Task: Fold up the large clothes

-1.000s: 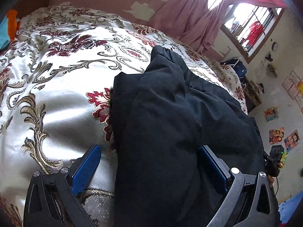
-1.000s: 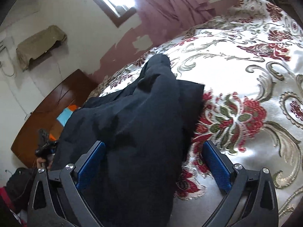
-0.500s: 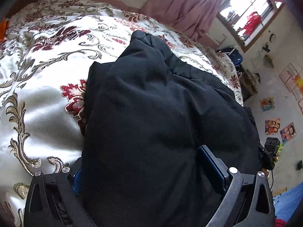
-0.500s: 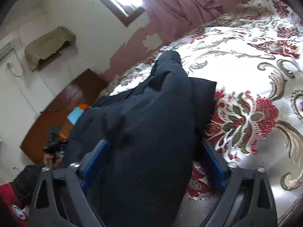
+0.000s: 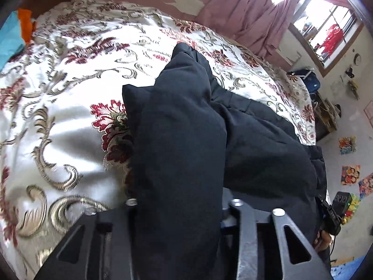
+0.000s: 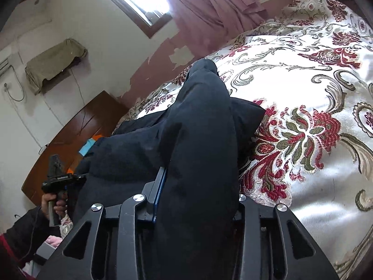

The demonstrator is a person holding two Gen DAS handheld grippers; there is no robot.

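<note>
Both tools are clamped on thick folds of the dark coat (image 5: 186, 140): left tool (image 5: 179, 212), right tool (image 6: 198, 200). It lies along the bed (image 5: 70, 116) edge. Lift both ends evenly to keep the fold straight.

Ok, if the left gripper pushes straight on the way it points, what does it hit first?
The left gripper is already clamped on the bulky black padded garment; straight ahead is more of that raised fold, then probably the floral satin bedspread.
</note>
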